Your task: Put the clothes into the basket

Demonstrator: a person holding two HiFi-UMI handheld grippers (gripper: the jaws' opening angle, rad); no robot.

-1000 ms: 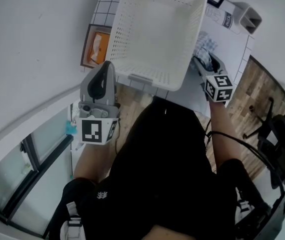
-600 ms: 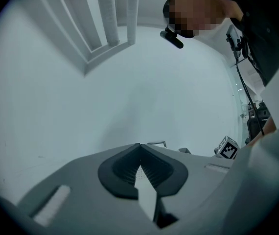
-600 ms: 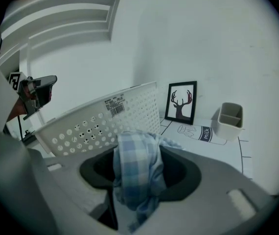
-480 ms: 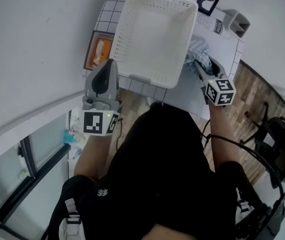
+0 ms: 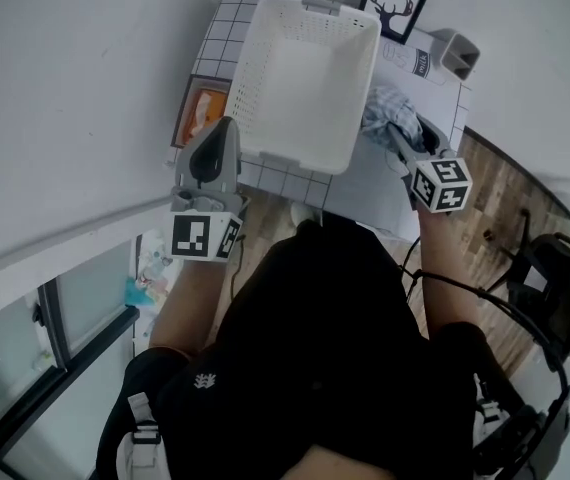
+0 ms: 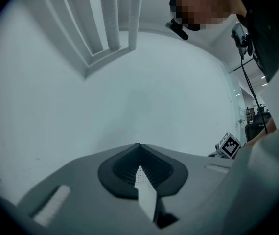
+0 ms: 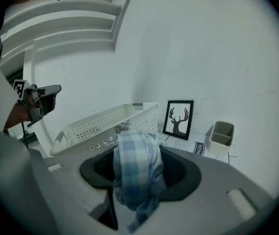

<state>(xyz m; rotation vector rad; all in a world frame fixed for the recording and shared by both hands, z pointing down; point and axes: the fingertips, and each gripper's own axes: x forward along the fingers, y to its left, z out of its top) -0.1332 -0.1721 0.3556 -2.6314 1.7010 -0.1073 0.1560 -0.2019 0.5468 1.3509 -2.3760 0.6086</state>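
A white perforated basket (image 5: 248, 78) stands empty on the white tiled table (image 5: 221, 30); in the right gripper view the basket (image 7: 95, 125) lies ahead to the left. My right gripper (image 5: 399, 131) is shut on a blue plaid cloth (image 5: 383, 108), held just off the basket's right wall. In its own view the cloth (image 7: 137, 165) hangs bunched between the jaws of the right gripper (image 7: 136, 137). My left gripper (image 5: 226, 126) hovers at the basket's near left corner, jaws together with nothing in them. In its own view the left gripper (image 6: 139, 148) points at a bare white wall.
A framed deer picture (image 5: 395, 3), a milk carton (image 5: 413, 63) and a grey two-part holder (image 5: 452, 53) stand at the table's far right. An orange-fronted frame (image 5: 201, 114) lies left of the basket. Wood floor (image 5: 505, 188) and an office chair (image 5: 555, 278) lie to the right.
The cloth has come up off the table in my right gripper and now sits beside the basket's right wall. The head view has drawn back. My left gripper has hardly moved.
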